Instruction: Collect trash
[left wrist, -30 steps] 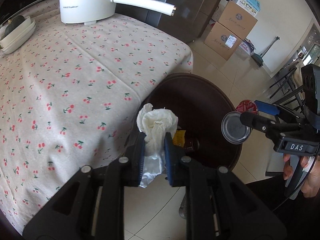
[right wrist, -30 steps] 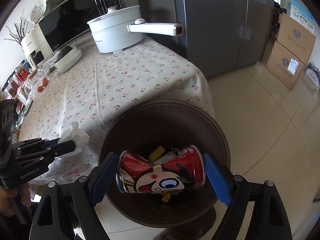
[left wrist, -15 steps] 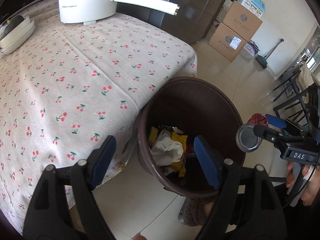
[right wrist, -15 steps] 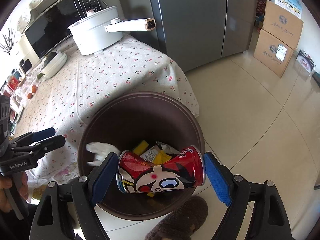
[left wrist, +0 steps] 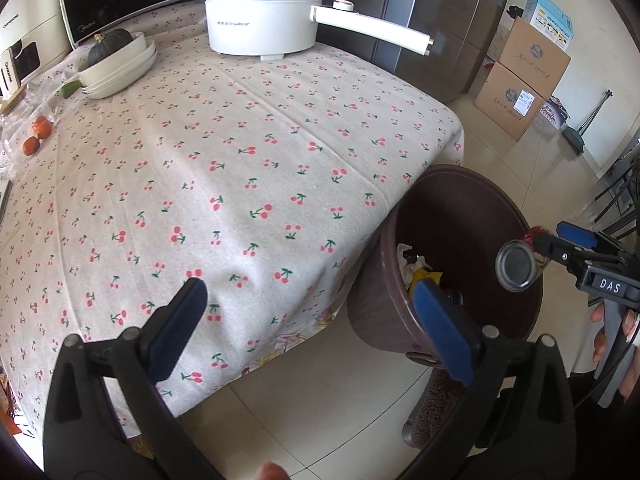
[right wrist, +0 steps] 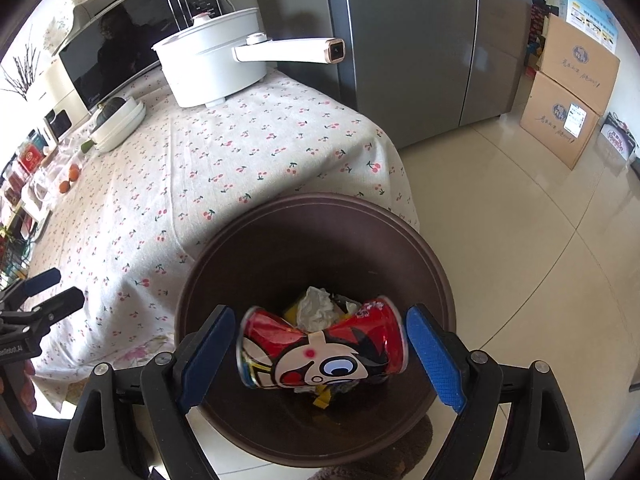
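The crushed red drink can (right wrist: pixel 322 350), printed with a cartoon face, lies sideways between the blue pads of the right gripper (right wrist: pixel 320 356). The jaws are opening; a gap shows at each end of the can, so neither pad presses on it. Directly beneath the can sits the brown waste bin (right wrist: pixel 400 232), holding a crumpled white tissue (right wrist: pixel 316 306) and yellow wrappers. The left gripper (left wrist: pixel 310 328) stands to the left of the bin, jaws opening wide with nothing between them, over the edge of the cherry-print tablecloth (left wrist: pixel 224 160). Beyond both grippers, a white electric pot (left wrist: pixel 264 12) stands on the table's far side.
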A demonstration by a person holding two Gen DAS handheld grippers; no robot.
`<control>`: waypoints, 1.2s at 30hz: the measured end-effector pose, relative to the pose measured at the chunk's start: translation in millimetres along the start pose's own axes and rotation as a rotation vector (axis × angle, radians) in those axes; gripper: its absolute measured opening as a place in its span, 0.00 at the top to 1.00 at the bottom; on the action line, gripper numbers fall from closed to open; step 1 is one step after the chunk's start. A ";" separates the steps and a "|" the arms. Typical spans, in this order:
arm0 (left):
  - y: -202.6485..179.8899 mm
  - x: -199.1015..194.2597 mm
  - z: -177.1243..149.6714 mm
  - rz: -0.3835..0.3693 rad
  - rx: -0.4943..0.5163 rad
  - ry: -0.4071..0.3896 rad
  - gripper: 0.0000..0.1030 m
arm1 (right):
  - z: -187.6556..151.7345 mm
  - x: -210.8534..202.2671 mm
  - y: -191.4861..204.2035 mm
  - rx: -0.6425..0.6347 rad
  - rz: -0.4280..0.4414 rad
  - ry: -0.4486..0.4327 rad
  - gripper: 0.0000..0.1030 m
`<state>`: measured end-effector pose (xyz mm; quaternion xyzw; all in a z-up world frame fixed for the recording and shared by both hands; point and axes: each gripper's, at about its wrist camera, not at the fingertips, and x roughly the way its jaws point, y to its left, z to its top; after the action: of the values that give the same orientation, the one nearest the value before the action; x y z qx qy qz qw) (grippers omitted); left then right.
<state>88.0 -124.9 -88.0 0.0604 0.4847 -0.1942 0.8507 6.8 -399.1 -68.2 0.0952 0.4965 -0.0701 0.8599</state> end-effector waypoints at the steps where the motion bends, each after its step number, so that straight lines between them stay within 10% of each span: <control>1: 2.5 -3.2 -1.5 0.004 -0.003 -0.005 0.01 | 1.3 -0.9 1.1 0.007 -0.001 -0.005 0.00; 15: 16.5 -43.3 -27.9 0.031 0.002 -0.047 0.01 | -5.6 -33.2 33.4 -0.022 0.028 -0.072 0.00; 36: 9.7 -124.1 -66.4 0.113 -0.065 -0.271 0.01 | -51.4 -126.8 91.5 -0.163 -0.038 -0.403 0.00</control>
<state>-17.9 -62.9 -18.3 0.0331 0.3673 -0.1365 0.9194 -79.8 -294.8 25.2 0.0001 0.3204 -0.0636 0.9451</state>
